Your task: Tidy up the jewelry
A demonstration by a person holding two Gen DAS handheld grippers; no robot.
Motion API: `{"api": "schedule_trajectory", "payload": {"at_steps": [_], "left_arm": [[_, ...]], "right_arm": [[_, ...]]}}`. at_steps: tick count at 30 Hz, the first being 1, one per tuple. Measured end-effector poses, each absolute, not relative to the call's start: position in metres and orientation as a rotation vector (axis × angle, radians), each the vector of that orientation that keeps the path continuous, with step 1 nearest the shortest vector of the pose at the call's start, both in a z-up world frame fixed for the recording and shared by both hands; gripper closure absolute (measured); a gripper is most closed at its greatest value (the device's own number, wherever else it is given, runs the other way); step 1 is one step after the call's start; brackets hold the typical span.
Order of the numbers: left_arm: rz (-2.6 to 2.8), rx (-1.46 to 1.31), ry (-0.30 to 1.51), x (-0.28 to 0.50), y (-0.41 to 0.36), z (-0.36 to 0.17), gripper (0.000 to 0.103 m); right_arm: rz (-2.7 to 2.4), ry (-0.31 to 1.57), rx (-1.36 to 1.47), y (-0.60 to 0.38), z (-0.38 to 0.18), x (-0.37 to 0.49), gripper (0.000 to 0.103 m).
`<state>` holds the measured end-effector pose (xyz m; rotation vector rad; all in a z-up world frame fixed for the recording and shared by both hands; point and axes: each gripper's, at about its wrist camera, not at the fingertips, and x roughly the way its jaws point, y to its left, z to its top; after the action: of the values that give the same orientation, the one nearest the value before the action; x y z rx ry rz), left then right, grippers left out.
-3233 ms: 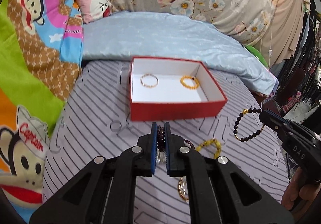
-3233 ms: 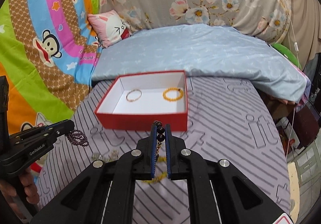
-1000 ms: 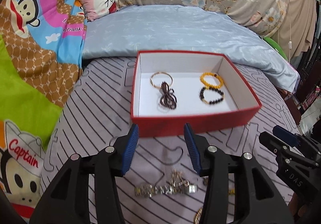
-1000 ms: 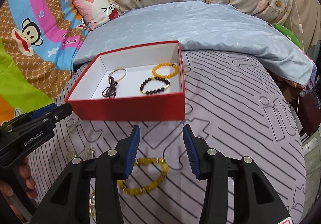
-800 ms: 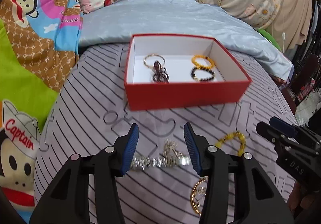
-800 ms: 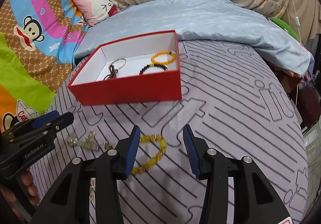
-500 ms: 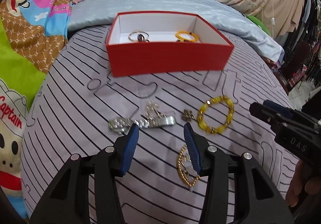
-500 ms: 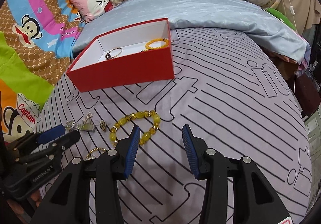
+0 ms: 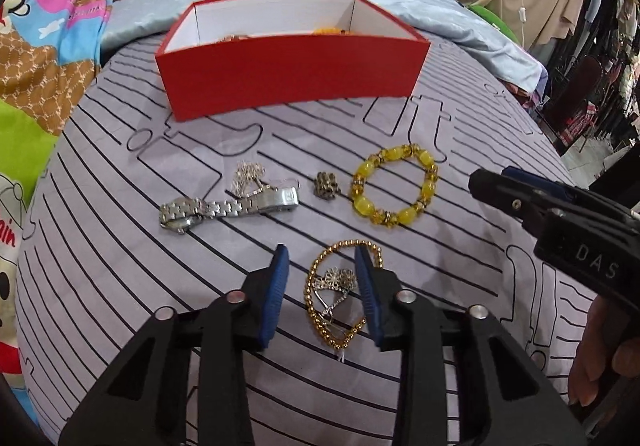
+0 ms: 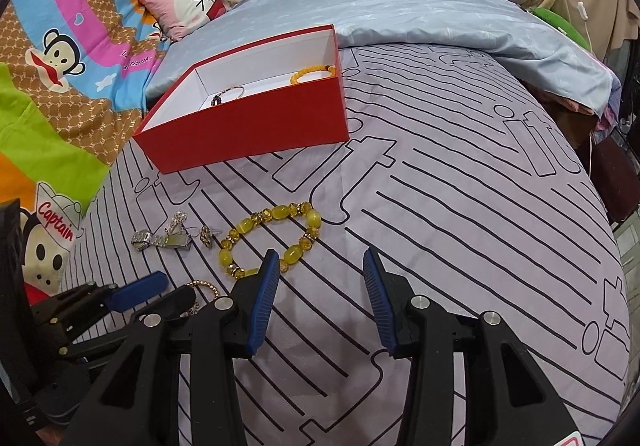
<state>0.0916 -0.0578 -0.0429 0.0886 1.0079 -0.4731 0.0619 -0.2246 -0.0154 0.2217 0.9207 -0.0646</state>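
A red box (image 9: 292, 70) with white inside stands on the striped purple sheet (image 9: 100, 286); bracelets lie inside it (image 10: 312, 72). In front of it lie a silver watch (image 9: 224, 206), a small brooch (image 9: 326, 186), a yellow bead bracelet (image 9: 394, 186) and a gold bead bracelet (image 9: 344, 298) with a silver piece. My left gripper (image 9: 322, 270) is open, low over the sheet, its fingers either side of the gold bracelet. My right gripper (image 10: 320, 270) is open and empty, just right of the yellow bracelet (image 10: 272, 238).
A light blue quilt (image 10: 400, 14) lies behind the box. A cartoon blanket (image 10: 60, 66) and a pink pillow (image 10: 188, 2) are at the left. The bed's edge drops off at the right (image 10: 600, 150), with hanging clothes beyond (image 9: 600, 26).
Both grippers dropped their bracelets in the box, opened, then pulled back and down. The left gripper now straddles the gold bracelet; the right one has come down beside the yellow bracelet.
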Motion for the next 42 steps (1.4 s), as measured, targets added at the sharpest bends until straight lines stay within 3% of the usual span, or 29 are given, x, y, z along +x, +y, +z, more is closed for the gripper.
{"api": "schedule_trajectory", "payload": {"at_steps": [5, 10, 11, 42], "left_arm": [[-0.486, 0.064, 1.024, 0.091, -0.054, -0.047, 0.083], [-0.501, 0.059, 1.016, 0.089, -0.055, -0.048, 0.088], [-0.505, 0.054, 1.017, 0.090, -0.054, -0.048, 0.100], [-0.587, -0.072, 1.005, 0.081, -0.033, -0.017, 0.101]], "right_arm": [[-0.059, 0.928, 0.226, -0.225, -0.018, 0.063, 0.061], [-0.054, 0.938, 0.230, -0.223, -0.022, 0.067, 0.061], [-0.052, 0.939, 0.230, -0.223, -0.022, 0.068, 0.061], [-0.052, 0.941, 0.235, -0.224, -0.025, 0.072, 0.063]]}}
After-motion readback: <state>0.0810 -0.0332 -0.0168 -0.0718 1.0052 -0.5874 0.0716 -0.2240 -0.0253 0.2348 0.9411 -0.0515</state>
